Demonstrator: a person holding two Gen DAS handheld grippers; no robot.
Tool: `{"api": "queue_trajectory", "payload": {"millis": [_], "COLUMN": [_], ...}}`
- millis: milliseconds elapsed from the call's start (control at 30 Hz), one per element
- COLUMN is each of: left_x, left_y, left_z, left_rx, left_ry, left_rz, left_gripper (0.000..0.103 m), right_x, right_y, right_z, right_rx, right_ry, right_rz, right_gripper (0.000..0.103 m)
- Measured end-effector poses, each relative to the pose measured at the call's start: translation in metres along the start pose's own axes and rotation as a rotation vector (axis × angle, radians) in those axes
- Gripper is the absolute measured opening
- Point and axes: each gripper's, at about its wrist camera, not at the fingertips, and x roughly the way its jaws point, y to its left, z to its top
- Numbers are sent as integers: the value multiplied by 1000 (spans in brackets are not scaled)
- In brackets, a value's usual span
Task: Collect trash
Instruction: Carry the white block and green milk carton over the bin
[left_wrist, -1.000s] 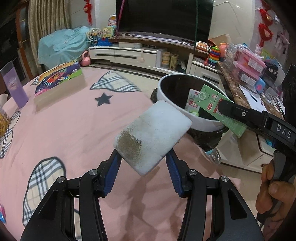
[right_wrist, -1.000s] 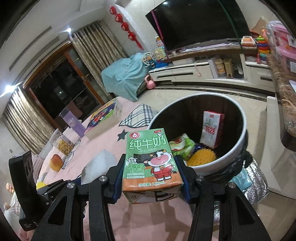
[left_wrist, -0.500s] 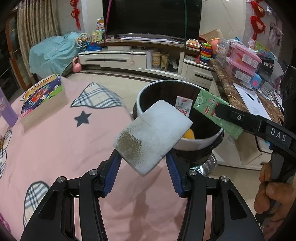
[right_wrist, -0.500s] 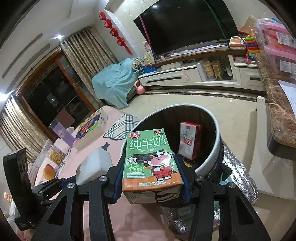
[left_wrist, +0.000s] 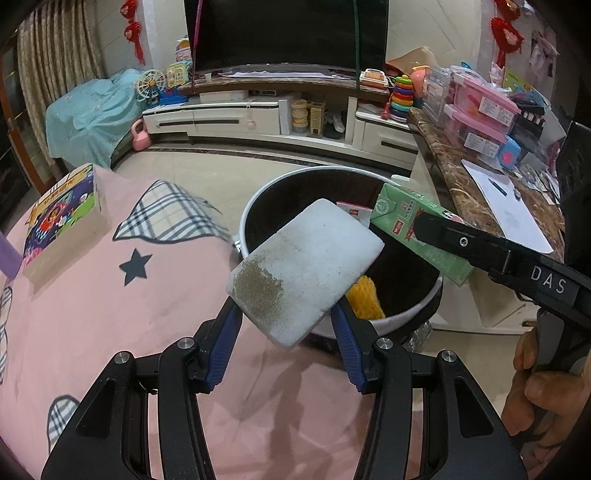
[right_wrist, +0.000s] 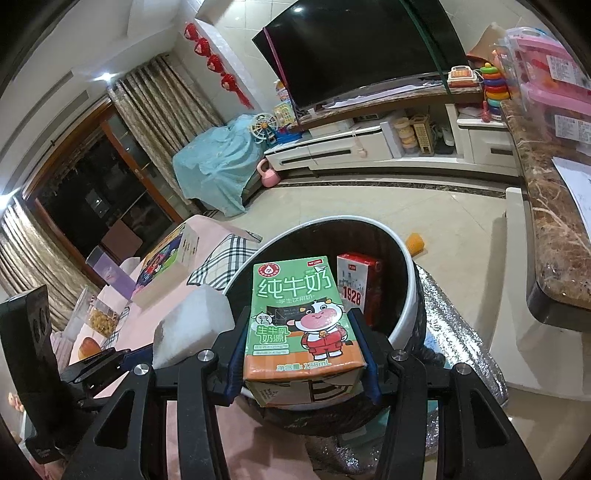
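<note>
Left wrist view: the left gripper (left_wrist: 286, 325) clamped a white, rounded-corner foam block (left_wrist: 304, 271) between its blue ribbed pads (left_wrist: 221, 338); the block's grainy upper face bore a brownish speckled stain at the near corner. Just beyond the block stood a round trash bin (left_wrist: 255, 210) with a white rim and dark lining, holding a yellow mesh item (left_wrist: 364, 297) and a red-and-white carton (left_wrist: 354, 212). To the right of the fingers, the right gripper (left_wrist: 424, 221) reached over the bin's rim, closed on a green milk carton (left_wrist: 402, 214), with the person's hand (left_wrist: 543, 384) on its handle. A pink tablecloth (left_wrist: 110, 291) with plaid patches lay beneath

Right wrist view: the right gripper (right_wrist: 301, 339) held the milk carton (right_wrist: 301, 319) by its sides, printed face up, showing a cartoon cow. Ahead in the bin (right_wrist: 406, 306) the red-and-white carton (right_wrist: 358, 282) stood upright; crinkled silver foil (right_wrist: 454, 332) wrapped the bin's outside, unseen from the other camera. The foam block (right_wrist: 190, 326) appeared to the left, at the rim
</note>
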Motion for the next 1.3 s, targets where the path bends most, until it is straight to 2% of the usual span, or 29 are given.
{"api": "queue_trajectory", "payload": {"millis": [667, 1300], "left_x": [25, 41], "left_y": [-15, -14], "left_z": [19, 31], "left_rx": [31, 40], "left_ry": [34, 57], "left_rz": [21, 44], "left_gripper": [50, 51], "right_x": [10, 23], "right_y": [-11, -12], "right_z": [17, 24], "right_rx": [10, -4], "right_ry": [13, 38], "right_rz": [-10, -23], "right_gripper": [51, 51]}}
